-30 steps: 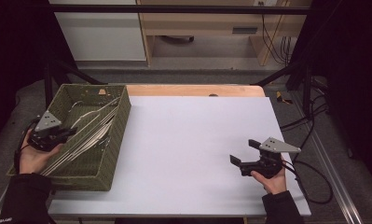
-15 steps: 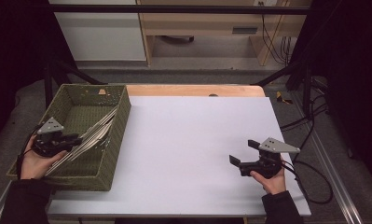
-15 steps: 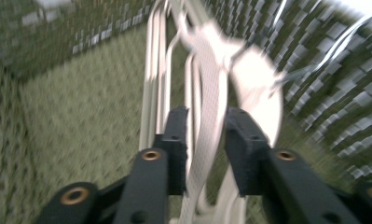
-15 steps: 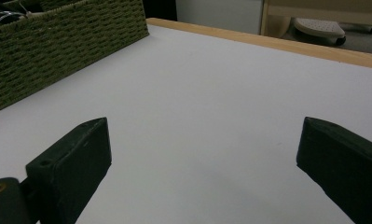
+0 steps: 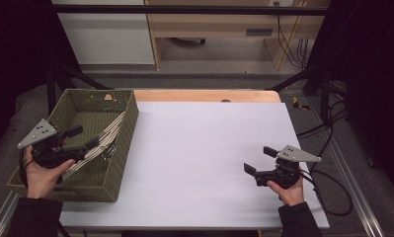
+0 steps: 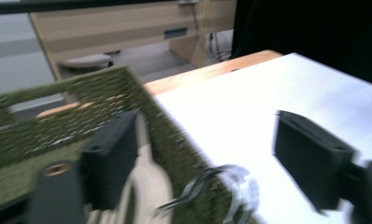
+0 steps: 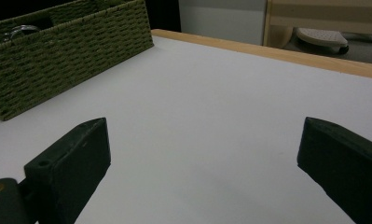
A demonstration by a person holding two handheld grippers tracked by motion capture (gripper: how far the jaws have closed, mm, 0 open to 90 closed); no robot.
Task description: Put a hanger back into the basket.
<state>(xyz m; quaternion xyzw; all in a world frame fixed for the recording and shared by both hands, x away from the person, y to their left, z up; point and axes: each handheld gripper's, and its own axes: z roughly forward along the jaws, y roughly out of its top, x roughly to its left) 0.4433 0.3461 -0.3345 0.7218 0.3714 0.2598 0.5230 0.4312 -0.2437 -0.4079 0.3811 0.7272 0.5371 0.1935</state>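
Utensils [image 5: 103,140]: cream-handled bundle leaning on right wall of green woven basket [image 5: 123,143], counter's left. Likely light, stiff, smooth; grip mid-handle. Left hand-held gripper [image 5: 81,138] jaws apart over basket, holding nothing. Right hand-held gripper [image 5: 257,162] wide open, empty, near right.

Motion blur smears the basket [image 6: 81,116] and its utensils [image 6: 151,182].
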